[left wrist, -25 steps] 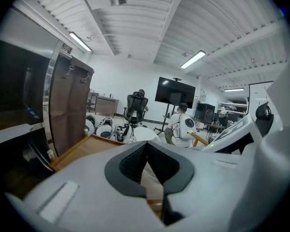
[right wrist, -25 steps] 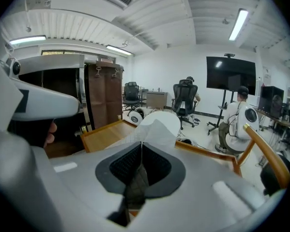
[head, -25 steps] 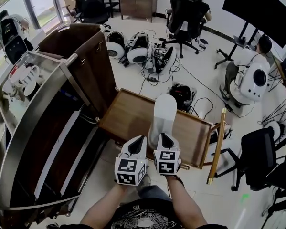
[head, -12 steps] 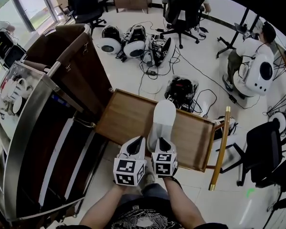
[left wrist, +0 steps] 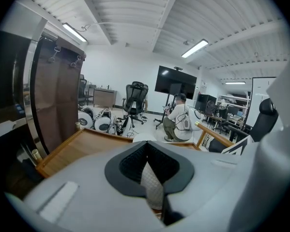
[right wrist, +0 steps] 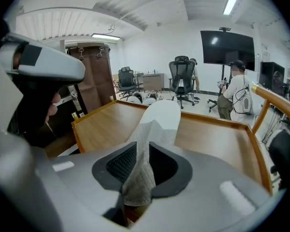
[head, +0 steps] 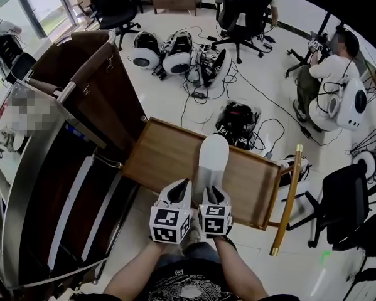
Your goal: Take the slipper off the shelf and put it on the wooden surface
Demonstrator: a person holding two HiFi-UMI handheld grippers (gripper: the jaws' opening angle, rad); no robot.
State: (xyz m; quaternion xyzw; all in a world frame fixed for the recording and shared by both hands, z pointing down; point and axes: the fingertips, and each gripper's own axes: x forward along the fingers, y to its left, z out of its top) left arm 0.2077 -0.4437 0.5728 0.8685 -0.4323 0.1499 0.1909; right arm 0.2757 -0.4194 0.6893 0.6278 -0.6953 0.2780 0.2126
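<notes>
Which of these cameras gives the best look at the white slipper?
The head view: the white quilted slipper shows almost whole, lying on the wooden tray surface. The right gripper view shows only its quilted heel end close up, toe beyond. The left gripper view shows just a sliver of quilted fabric.

The right gripper (right wrist: pixel 141 167), whose jaws have just been opening, has them apart around the quilted heel end of the white slipper (right wrist: pixel 158 117), which stretches away over the rimmed wooden surface (right wrist: pixel 217 141) from its near edge toward its far edge, with the left gripper (right wrist: pixel 43 66) close by at the left.
</notes>
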